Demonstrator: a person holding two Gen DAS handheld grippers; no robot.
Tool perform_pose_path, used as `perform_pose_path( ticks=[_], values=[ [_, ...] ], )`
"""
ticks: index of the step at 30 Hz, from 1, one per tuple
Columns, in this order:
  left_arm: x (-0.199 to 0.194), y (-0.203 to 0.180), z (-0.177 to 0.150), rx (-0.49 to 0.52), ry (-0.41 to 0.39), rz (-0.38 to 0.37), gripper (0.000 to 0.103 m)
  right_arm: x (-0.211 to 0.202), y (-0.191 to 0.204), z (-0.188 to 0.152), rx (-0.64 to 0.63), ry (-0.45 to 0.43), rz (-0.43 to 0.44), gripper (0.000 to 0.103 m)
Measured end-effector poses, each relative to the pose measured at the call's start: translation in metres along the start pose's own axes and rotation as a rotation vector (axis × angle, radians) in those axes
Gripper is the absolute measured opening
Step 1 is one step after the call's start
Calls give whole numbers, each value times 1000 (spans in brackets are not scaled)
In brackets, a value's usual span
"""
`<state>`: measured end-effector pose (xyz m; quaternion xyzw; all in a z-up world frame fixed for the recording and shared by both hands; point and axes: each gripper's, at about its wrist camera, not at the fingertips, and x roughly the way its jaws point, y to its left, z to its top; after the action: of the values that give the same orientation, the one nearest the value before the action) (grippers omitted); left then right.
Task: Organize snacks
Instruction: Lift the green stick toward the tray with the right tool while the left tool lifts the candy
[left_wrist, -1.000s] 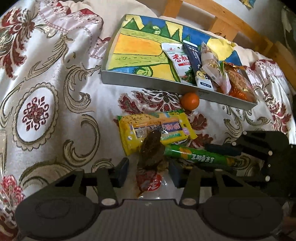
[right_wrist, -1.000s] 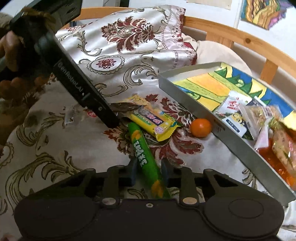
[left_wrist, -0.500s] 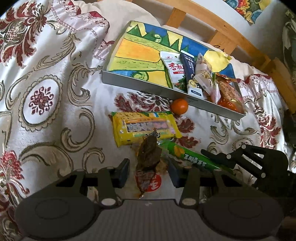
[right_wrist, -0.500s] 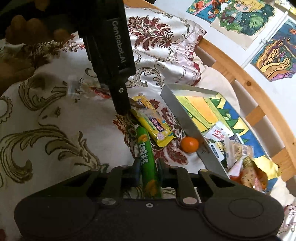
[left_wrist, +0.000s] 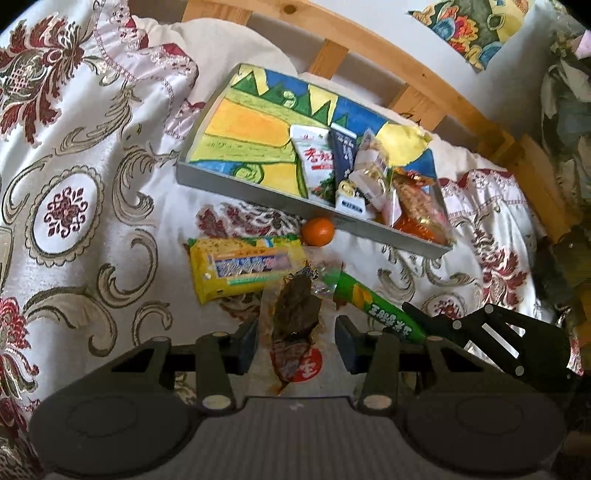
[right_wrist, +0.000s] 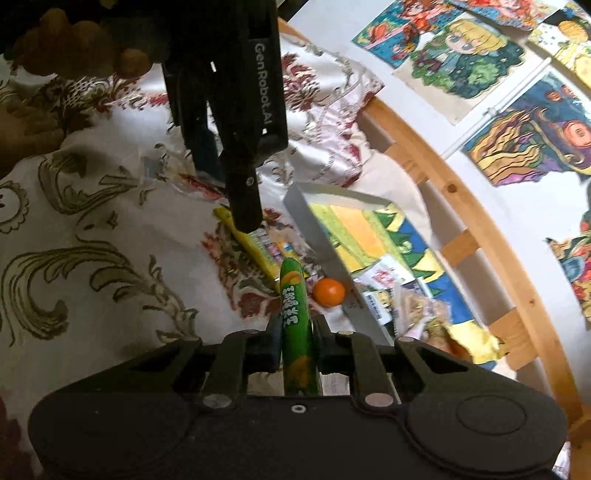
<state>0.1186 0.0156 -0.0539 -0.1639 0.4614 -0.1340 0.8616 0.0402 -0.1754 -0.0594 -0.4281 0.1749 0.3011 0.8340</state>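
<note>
Green and glossy, the long tube-shaped snack stick in its printed foil wrapper (right_wrist: 295, 314) is clamped between the pads of the right gripper (right_wrist: 295, 341), whose jaws have just been closing onto it, and its far end now points up off the bedspread toward the tray. Over on the other side, the left gripper (left_wrist: 295, 341) stands half open around a clear, crinkly packet of dark brown dried meat with a red round label (left_wrist: 295, 321); whether its pads actually press the plastic I cannot tell, though the packet hangs between them. Ahead lies the shallow grey tray with a bright painted landscape lining its floor (left_wrist: 236, 181), its right half already stacked with packets, its left half bare. Just outside the tray's near wall sits a small round orange tangerine (left_wrist: 318, 230), and beside it, on the satin floral bedspread (left_wrist: 92, 184), a flat yellow pillow-pack of biscuits (left_wrist: 243, 267) waits its turn. So this looks like the pick-up stage for two snacks at once. Next, by my reading, each needs carrying over that near wall and setting down in the open left half; the slick foil stick may pivot, and the limp packet may sag.
</note>
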Motion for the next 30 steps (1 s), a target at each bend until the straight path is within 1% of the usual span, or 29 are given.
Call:
perform_pose_path(
  ticks=[4,8,14,18,24,30],
  values=[
    [0,-4,11,-3,-38,3,49,-2,-8,1,21,-28,-51,18],
    [4,-10,28,4,-90,14,49,-2,-21,0,54,-62,-120,18],
    [19,-22,59,-5,-173,15,49,2,-48,-4,123,-102,-238,18],
    [32,-32,79,3,-229,27,49,8,-68,-8,173,-129,-301,18],
    [57,-42,110,-7,-292,69,49,34,-98,-10,254,-157,-334,18],
    [86,-60,140,8,-314,96,49,60,-134,-19,336,-145,-362,18]
  ],
)
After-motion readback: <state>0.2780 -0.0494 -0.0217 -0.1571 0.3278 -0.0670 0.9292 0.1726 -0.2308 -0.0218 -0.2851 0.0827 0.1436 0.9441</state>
